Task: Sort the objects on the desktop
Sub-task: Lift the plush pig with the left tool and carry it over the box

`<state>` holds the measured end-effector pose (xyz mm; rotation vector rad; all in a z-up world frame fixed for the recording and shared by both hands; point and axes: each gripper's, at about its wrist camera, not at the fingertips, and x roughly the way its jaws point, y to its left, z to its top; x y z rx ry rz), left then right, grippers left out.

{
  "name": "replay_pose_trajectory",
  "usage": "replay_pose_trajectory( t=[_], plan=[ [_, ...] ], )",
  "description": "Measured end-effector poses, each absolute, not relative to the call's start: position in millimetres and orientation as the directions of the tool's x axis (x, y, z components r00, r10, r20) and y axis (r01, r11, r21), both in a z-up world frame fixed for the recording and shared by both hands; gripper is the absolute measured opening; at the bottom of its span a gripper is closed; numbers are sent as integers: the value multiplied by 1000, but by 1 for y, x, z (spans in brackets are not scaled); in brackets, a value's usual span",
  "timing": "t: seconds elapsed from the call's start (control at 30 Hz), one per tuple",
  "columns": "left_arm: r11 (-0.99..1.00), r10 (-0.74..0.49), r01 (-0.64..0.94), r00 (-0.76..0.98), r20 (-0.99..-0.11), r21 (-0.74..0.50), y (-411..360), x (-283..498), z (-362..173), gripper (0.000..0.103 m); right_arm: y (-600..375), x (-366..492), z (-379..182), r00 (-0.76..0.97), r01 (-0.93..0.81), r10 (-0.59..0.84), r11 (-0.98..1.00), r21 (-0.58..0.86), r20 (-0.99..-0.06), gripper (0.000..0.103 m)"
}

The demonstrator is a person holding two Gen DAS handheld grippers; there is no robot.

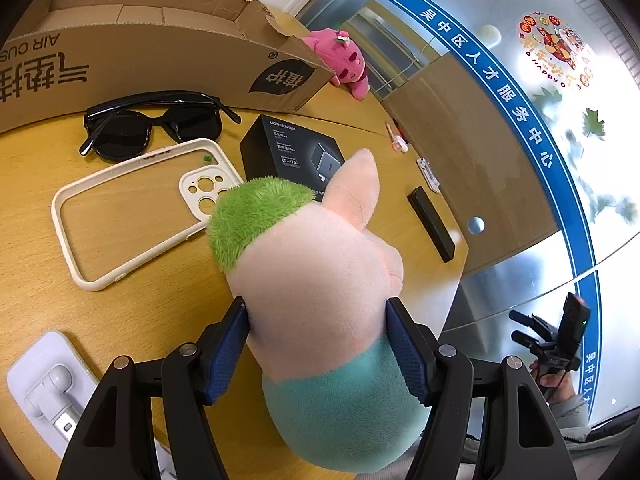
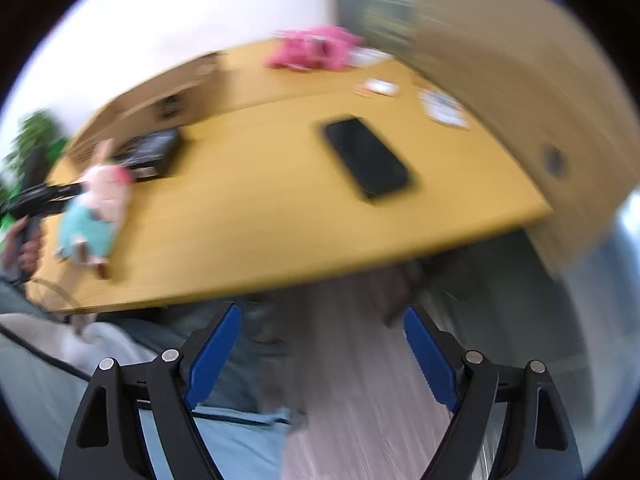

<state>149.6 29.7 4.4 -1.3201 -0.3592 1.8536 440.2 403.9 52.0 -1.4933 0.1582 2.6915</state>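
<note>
Plush grip: left gripper [image 1: 318,344] clamps the pink soft pig toy with green hair [image 1: 316,280], probably for sorting
Right gripper [image 2: 322,354]: jaws apart, holding nothing, off the yellow wooden table [image 2: 280,208]

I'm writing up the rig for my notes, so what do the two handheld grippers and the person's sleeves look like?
Both the left gripper and the right gripper share one build: matte black angular linkage arms with round silver pivot pins, and fingers faced with dark blue textured pads. The right gripper, seen from the left wrist camera, carries a small black camera with a green light and a thin cable. A grey sleeve shows.
</note>
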Motion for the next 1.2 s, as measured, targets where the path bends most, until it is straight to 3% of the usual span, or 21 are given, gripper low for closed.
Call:
replay_pose_trajectory(
  t=[0.2,0.33,0.67,0.83,0.97,1.2],
  plan=[
    [-648,746,-402,-160,-647,-647,25,154,0,72,294,348,47,-563,212,-279,-959,190,-778,84],
    [-655,746,-362,-176,-642,-663,18,156,-3,72,232,296,18,-423,304,-531,-847,436,-735,84],
    [-666,744,-293,-201,-637,-686,3,161,-9,72,169,268,-10,-249,429,-596,-775,464,-764,80],
    [-664,744,-331,-202,-637,-671,2,164,2,56,157,267,-13,-224,454,-625,-746,487,-748,74],
    [-658,750,-367,-235,-619,-658,-6,163,18,55,147,272,0,-244,488,-633,-735,471,-735,65],
    [-625,780,-436,-353,-516,-647,-32,149,72,54,133,263,53,-322,602,-658,-697,390,-680,64]
  ],
)
